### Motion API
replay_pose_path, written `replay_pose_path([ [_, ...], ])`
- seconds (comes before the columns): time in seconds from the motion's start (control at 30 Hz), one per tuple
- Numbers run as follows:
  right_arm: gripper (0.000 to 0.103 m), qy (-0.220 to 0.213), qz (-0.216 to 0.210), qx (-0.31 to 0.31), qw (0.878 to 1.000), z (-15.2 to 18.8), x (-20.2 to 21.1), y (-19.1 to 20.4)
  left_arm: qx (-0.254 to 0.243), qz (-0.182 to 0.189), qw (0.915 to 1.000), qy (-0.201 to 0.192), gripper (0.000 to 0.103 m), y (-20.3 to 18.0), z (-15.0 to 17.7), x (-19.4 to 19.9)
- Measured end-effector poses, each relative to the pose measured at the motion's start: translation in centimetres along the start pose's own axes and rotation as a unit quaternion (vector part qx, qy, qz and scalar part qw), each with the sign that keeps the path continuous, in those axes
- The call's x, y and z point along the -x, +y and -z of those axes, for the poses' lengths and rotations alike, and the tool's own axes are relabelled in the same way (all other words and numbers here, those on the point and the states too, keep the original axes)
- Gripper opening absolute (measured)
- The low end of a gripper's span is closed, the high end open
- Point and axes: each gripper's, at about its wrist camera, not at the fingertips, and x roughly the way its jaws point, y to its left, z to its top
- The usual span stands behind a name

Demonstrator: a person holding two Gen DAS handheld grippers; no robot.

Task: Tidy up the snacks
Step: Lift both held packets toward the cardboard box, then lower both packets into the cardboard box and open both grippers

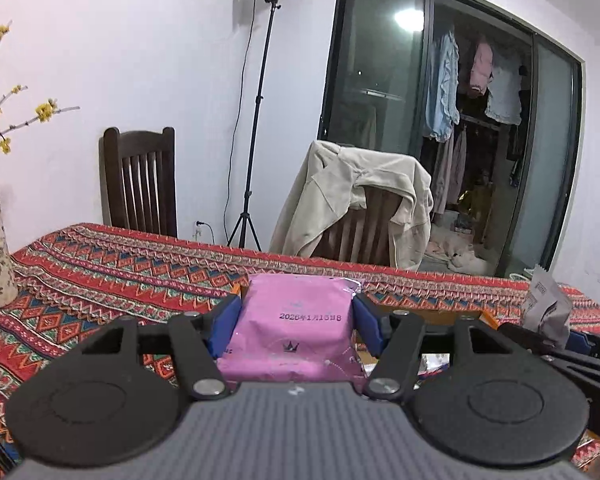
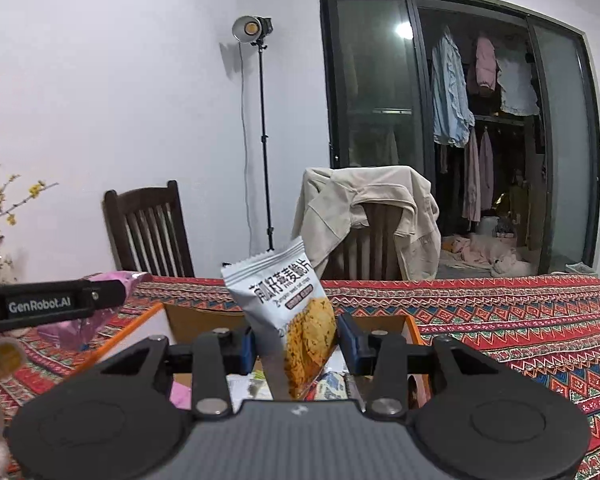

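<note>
Your left tool (image 1: 296, 316) clamps the pink pack (image 1: 296, 328); your right tool (image 2: 296, 340) grips the tilted cookie bag (image 2: 296, 320) above the box (image 2: 384, 322).

— Anything legible on the pink snack packet (image 1: 296, 320)?
— A printed date, "2026年1月15日", with a trailing character I can't make out, and a small crown mark below it.
— And the white cookie packet (image 2: 288, 312)?
— Large Chinese characters, tilted and not safely readable; the smaller line beneath is too blurred.
— Any brand?
— "GenRobot.AI" in white letters on the black left gripper (image 2: 52, 300).
</note>
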Motion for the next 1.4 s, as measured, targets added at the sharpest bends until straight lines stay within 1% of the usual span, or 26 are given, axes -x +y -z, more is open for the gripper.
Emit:
replay_pose_path([
  [0.17,0.038,0.007,-0.006,-0.004,1.000,1.3,-1.4,-0.7,-0.007,0.000,0.9998,0.017,0.063,0.4,1.5,-1.7],
  [0.23,0.036,0.010,-0.007,-0.003,1.000,1.6,-1.8,-0.9,-0.014,0.002,0.9997,0.019,0.063,0.6,1.9,-2.0],
  [0.27,0.030,0.012,-0.007,-0.002,1.000,1.8,-2.0,-1.0,-0.017,0.003,0.9997,0.019,0.063,0.7,2.1,-2.0],
  [0.43,0.030,0.021,-0.013,-0.005,1.000,1.9,-2.5,-1.4,-0.013,0.006,0.9996,0.023,0.063,0.9,2.5,-2.3],
  [0.47,0.033,0.022,-0.016,-0.005,1.000,2.0,-2.5,-1.4,-0.012,0.008,0.9996,0.023,0.063,0.9,2.5,-2.2],
  [0.5,0.037,0.022,-0.018,-0.007,1.000,2.1,-2.3,-1.4,-0.010,0.007,0.9997,0.022,0.066,0.9,2.6,-2.1],
  [0.53,0.043,0.022,-0.023,-0.008,0.999,2.1,-2.2,-1.5,-0.009,0.005,0.9997,0.020,0.076,0.9,2.6,-2.1],
  [0.57,0.057,0.020,-0.023,-0.009,0.999,2.1,-2.0,-1.5,-0.007,0.002,0.9998,0.016,0.082,1.0,2.6,-1.9],
  [0.6,0.071,0.017,-0.022,-0.009,1.000,2.1,-1.9,-1.4,-0.004,0.001,0.9999,0.011,0.089,1.1,2.6,-1.7],
  [0.63,0.077,0.014,-0.021,-0.009,1.000,2.2,-1.6,-1.4,-0.001,0.001,1.0000,0.008,0.098,1.3,2.6,-1.6],
  [0.67,0.085,0.010,-0.022,-0.009,1.000,2.1,-1.5,-1.4,0.003,0.001,1.0000,0.006,0.102,1.3,2.6,-1.5],
  [0.7,0.089,0.008,-0.022,-0.010,1.000,2.2,-1.3,-1.4,0.009,0.001,1.0000,0.003,0.103,1.5,2.6,-1.4],
  [0.73,0.090,0.007,-0.023,-0.011,1.000,2.2,-1.1,-1.5,0.012,0.000,0.9999,0.003,0.103,1.6,2.6,-1.3],
  [0.8,0.097,0.007,-0.025,-0.012,1.000,2.3,-1.0,-1.5,0.015,0.001,0.9999,0.007,0.103,1.7,2.6,-1.4],
  [0.87,0.102,0.008,-0.022,-0.009,1.000,2.4,-1.0,-1.4,0.016,-0.004,0.9998,0.010,0.103,1.7,2.6,-1.5],
  [1.4,0.103,0.009,-0.013,-0.007,1.000,2.5,-0.8,-1.3,0.018,-0.003,0.9998,0.003,0.103,1.6,2.1,-0.8],
])
